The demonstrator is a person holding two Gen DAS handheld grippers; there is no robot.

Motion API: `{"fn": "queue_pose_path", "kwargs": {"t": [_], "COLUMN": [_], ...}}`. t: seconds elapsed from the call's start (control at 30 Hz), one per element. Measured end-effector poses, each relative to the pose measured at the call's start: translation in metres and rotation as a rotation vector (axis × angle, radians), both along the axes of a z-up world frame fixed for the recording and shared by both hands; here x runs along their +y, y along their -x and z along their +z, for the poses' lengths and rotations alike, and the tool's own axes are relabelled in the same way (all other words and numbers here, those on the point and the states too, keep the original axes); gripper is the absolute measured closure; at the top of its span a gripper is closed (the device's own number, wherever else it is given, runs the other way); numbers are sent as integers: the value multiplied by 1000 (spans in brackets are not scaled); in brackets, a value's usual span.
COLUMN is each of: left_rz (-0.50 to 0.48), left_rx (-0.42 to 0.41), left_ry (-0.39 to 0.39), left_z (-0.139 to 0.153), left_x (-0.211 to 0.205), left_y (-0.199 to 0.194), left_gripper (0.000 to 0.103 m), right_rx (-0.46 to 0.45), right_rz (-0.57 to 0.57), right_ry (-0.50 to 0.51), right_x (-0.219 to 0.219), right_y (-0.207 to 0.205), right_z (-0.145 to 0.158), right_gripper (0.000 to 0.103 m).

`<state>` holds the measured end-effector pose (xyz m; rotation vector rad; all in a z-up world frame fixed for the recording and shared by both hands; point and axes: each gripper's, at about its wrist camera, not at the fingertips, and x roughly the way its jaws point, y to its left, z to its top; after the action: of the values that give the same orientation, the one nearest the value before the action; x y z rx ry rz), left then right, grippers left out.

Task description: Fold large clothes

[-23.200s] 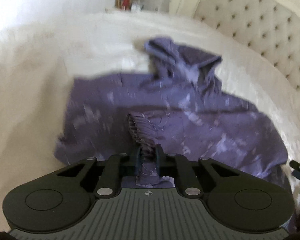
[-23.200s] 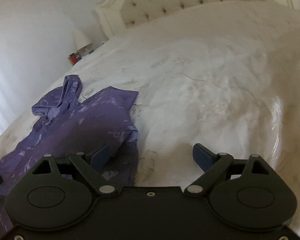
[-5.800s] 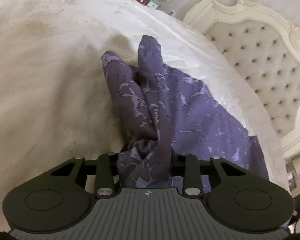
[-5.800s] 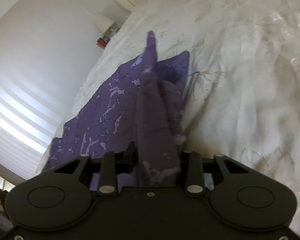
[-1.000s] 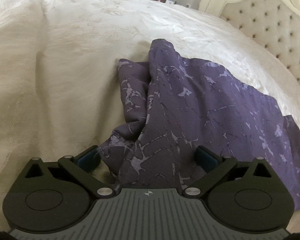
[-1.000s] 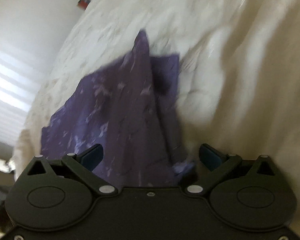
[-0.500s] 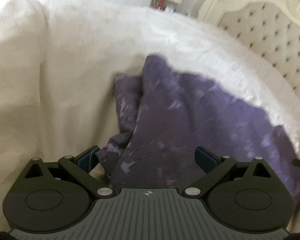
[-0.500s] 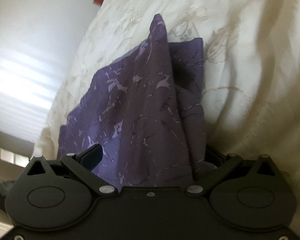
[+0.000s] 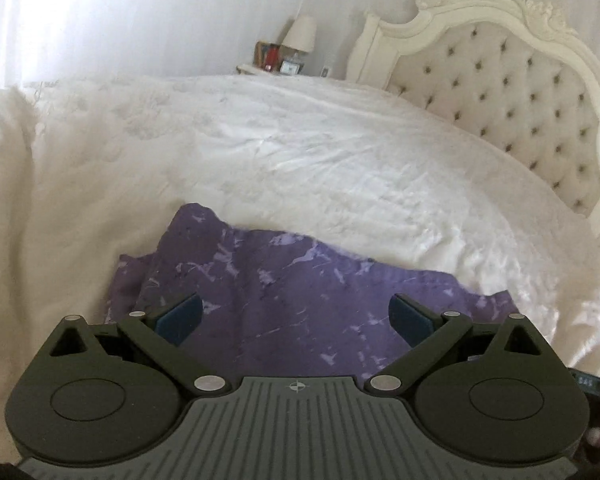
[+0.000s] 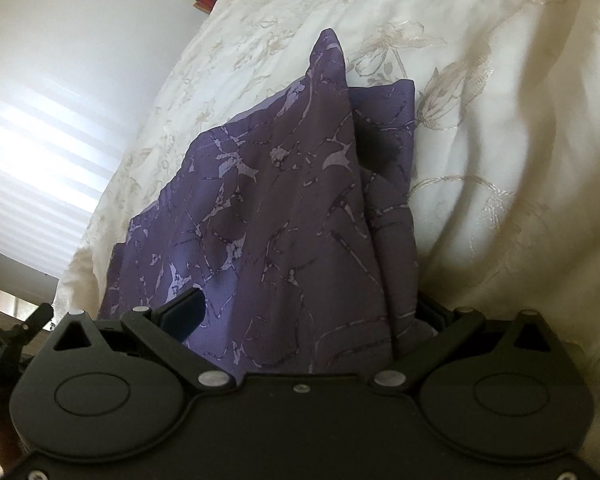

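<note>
- While both grippers gape wide, the left gripper [image 9: 296, 316] and right gripper [image 10: 312, 316] hold nothing.
- Purple garment [image 9: 300, 300] lies folded near the bed's [image 9: 300, 160] foot edge.
- Tufted headboard [image 9: 500, 92] and lamp [image 9: 299, 34] stand beyond.

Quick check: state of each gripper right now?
Left gripper: open, holding nothing, above the purple marbled fabric garment.
Right gripper: open, garment bunched between its fingers.

Soft daylight, blown-out window, fisheye edges
</note>
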<state>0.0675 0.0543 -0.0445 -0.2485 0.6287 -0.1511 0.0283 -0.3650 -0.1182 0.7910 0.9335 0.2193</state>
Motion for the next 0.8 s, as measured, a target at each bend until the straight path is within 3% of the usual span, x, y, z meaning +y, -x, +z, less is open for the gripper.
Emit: {"fn": "queue_pose_path", "kwargs": {"t": [0.23,0.3,0.33,0.43,0.5,0.57,0.67,0.8], "left_rz": [-95,-128,-141,-165,-157,-144,-140,-133], "left_rx": [-43,-28,-16,-7,6,15,48,153], "left_ry": [54,63,62,57,44,35,49,24], "left_z": [6,0,-5,-21,-29,-35,-45,-74], "left_x": [-38,-56,-64,-85,-95,-101,-102,-102], "left_y": [-24,-35,-41,-54,-62,-70,-79,-85], "left_gripper": [5,26,29,55,78,88,88,90], "right_rx": [-3,-3,-4,-6,-9,-15,-23,-29], "right_rz": [0,1,2,2,3,5,4,7], "right_ry": [4,6,7,8,12,15,17,19], "right_x": [3,3,3,3,3,3,3,1], "right_y": [-2,-2,-2,-2,-2,-3,-4,-5], "right_z": [0,0,0,0,0,0,-1,-1], "right_gripper": [0,0,0,0,0,0,0,0]}}
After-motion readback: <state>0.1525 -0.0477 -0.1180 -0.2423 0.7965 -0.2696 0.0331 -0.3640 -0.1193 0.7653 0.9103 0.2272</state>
